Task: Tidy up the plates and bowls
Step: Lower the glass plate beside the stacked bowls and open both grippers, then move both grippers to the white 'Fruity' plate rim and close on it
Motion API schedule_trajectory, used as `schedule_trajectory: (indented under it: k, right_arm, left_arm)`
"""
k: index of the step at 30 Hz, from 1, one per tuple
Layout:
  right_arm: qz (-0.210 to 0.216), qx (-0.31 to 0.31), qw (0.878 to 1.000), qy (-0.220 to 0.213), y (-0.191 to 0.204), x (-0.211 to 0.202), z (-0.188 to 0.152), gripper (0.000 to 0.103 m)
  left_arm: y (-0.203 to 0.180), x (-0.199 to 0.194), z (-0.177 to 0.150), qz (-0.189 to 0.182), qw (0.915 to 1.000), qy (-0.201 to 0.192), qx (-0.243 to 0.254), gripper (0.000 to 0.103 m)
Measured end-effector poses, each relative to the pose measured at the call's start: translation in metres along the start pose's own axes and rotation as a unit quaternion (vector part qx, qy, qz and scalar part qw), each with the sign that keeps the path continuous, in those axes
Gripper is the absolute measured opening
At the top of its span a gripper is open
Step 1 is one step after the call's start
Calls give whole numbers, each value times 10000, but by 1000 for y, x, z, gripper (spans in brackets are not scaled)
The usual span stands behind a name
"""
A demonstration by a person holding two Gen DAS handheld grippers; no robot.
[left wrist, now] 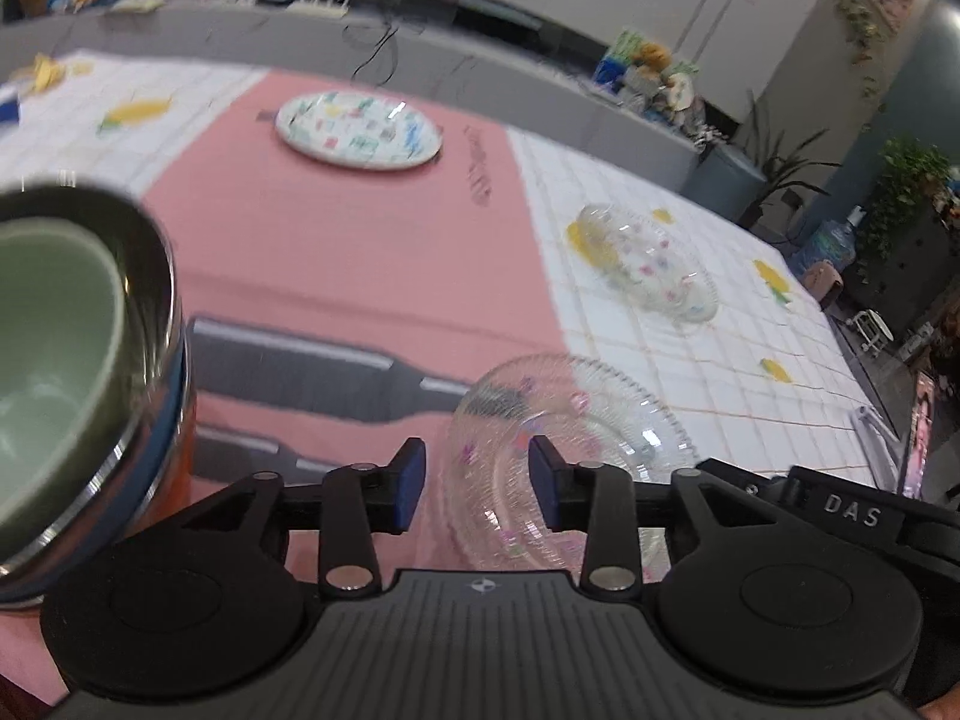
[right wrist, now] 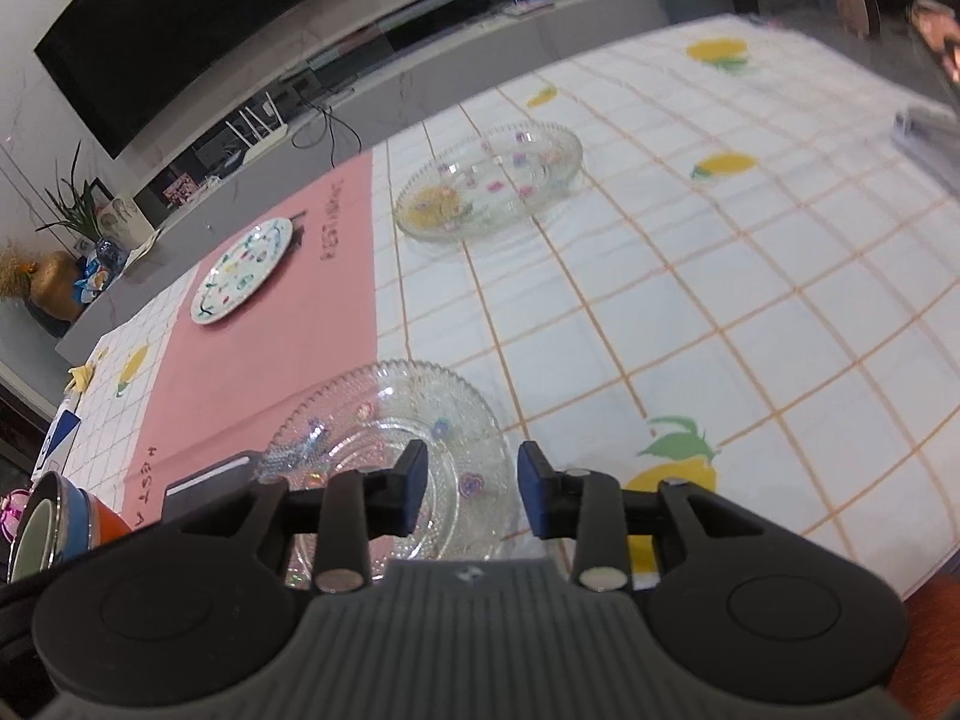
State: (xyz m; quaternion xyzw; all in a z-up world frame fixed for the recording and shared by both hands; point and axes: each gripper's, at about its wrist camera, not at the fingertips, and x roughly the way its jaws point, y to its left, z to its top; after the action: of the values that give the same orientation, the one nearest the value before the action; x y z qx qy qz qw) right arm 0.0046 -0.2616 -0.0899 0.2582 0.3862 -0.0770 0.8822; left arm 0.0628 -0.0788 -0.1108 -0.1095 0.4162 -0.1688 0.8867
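A clear glass plate with small flowers lies on the table just ahead of my left gripper, which is open and empty above its near rim. The same plate lies under my right gripper, also open and empty. A second clear glass dish sits farther off on the white checked cloth. A white patterned plate sits at the far end of the pink mat. A stack of nested bowls, green inside steel, stands at the left, and also shows in the right wrist view.
The table carries a white checked cloth with lemon prints. A grey bench with cables and clutter runs behind it. A black TV hangs on the wall. Potted plants and a water jug stand to the right.
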Motion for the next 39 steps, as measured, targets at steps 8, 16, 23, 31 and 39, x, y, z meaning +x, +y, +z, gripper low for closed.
schedule_trajectory:
  k: [8, 16, 23, 31, 39]
  right_arm:
    - [93, -421, 9986, -295, 22, -26, 12, 56]
    - [287, -476, 9967, -591, 48, -39, 42, 66]
    - [223, -1024, 9906, -875, 84, -32, 72, 66]
    - [612, -564, 9965, 116, 98, 22, 107, 70]
    - [889, 624, 9903, 865, 102, 93, 138, 70]
  left_arm:
    - [-19, -38, 24, -273, 9983, -289, 434, 63]
    - [-22, -70, 73, -396, 9936, -379, 985, 63]
    - [-6, -83, 131, -380, 9907, -437, 1232, 63]
    - [32, -57, 188, -163, 9933, -108, 1137, 75]
    - [92, 4, 234, -122, 9977, 525, 400, 76]
